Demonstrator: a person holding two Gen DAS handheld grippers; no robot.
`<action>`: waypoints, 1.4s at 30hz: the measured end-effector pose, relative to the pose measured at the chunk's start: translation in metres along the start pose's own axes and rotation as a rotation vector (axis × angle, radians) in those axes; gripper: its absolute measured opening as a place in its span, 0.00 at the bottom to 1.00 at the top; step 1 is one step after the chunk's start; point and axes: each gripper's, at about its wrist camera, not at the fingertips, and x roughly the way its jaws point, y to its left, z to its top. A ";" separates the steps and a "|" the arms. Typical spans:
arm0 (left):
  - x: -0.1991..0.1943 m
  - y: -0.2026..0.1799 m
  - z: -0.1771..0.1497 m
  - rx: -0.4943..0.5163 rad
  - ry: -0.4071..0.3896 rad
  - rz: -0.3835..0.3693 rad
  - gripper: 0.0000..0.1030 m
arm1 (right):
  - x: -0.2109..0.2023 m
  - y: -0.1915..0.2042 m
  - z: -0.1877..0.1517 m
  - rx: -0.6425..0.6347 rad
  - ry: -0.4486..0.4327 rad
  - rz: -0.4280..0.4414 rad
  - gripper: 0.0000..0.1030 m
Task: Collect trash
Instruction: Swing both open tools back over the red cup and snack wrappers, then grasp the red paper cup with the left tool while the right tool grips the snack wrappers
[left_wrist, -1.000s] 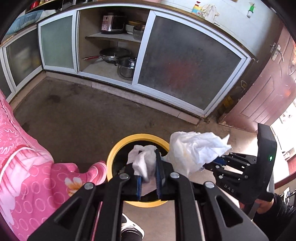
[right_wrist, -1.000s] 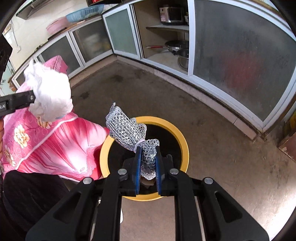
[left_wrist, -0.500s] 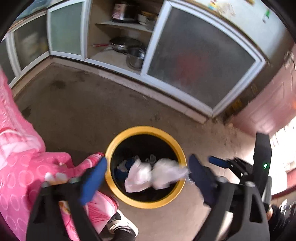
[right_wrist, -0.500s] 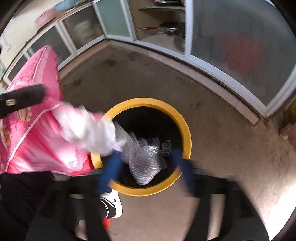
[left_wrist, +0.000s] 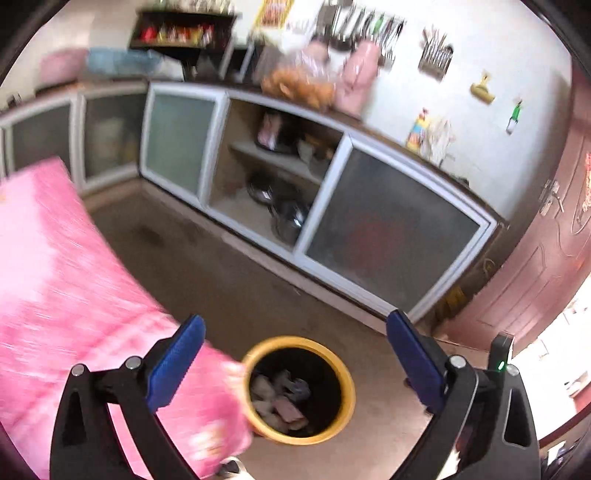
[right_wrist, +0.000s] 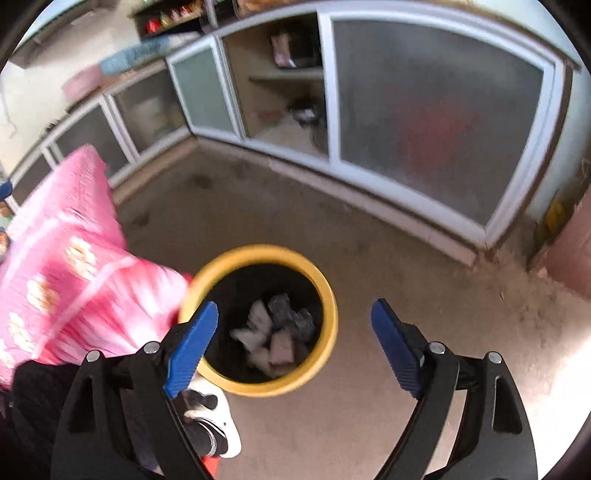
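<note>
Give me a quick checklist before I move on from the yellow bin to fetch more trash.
1. Left gripper empty: ok, jaws have just been opening, nothing between them.
2. Right gripper empty: ok, jaws have just been opening, nothing held.
3. Trash inside the yellow bin: ok, crumpled pieces lie at the bottom.
4. Nothing hanging on the rim: ok.
5. Bin upright on the floor: ok.
6. More trash to collect: cannot tell, none in view.

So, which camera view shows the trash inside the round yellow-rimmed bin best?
The right wrist view: the crumpled trash in the round yellow-rimmed bin appears larger and nearer the centre. The left wrist view shows it smaller, low in the picture.
</note>
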 end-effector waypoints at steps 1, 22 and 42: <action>-0.025 0.010 0.000 0.004 -0.033 0.034 0.92 | -0.007 0.009 0.007 -0.017 -0.023 0.022 0.82; -0.318 0.260 -0.105 -0.242 -0.138 0.679 0.92 | -0.024 0.363 0.067 -0.520 -0.041 0.605 0.86; -0.271 0.467 -0.051 -0.547 0.004 0.368 0.92 | 0.066 0.565 0.087 -0.641 0.156 0.726 0.86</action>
